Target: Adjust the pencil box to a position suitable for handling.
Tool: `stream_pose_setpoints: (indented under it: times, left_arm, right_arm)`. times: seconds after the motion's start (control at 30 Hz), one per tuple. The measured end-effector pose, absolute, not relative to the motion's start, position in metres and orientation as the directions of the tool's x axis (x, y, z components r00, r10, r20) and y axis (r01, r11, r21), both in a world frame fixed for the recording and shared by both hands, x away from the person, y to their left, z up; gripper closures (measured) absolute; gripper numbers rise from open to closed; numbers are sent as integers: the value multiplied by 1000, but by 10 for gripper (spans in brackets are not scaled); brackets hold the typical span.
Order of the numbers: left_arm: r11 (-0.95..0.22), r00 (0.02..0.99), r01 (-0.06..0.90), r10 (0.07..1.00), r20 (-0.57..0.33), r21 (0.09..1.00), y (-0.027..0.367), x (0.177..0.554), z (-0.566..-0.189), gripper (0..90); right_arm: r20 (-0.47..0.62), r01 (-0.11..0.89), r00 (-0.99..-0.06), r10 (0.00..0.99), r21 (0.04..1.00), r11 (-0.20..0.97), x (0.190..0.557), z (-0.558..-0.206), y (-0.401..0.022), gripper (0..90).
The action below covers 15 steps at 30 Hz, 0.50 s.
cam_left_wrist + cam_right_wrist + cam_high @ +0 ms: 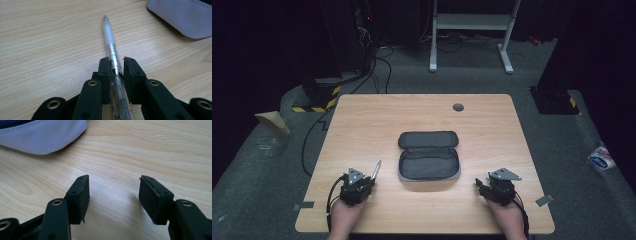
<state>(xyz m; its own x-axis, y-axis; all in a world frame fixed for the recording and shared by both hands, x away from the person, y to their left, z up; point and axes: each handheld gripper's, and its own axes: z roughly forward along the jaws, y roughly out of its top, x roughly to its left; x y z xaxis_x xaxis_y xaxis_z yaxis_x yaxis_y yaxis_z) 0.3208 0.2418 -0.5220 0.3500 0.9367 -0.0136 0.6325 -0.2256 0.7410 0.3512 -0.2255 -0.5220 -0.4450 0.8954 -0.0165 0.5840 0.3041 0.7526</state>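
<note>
While the right gripper gapes above grained wood, the left gripper clamps a slim translucent pen.

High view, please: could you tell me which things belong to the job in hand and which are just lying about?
In the job:
- pen, clamped in the left gripper
- open pencil case on the table
- right gripper, jaws open

Lying about:
- white stand
- floor cables
- packet on the floor

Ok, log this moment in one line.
left gripper: shut on pen | right gripper: open, empty | pouch: unzipped, mid-table
</note>
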Motion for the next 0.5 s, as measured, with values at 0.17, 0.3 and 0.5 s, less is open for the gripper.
stream_pose_setpoints:
  times: [0.17, 0.3, 0.5]
  left_arm:
    - [-222, 353, 628, 935, -19, 746, 242, 322, -523, 721]
    - [-219, 353, 628, 936, -22, 747, 242, 322, -523, 709]
    - [-218, 358, 630, 933, -30, 745, 246, 322, -523, 753]
  right_arm:
    - [-14, 586, -445, 895, 751, 304, 351, -522, -226, 414]
    - [-13, 588, -447, 895, 749, 305, 352, -522, -226, 413]
    - [-13, 592, -447, 895, 745, 307, 352, -522, -225, 412]
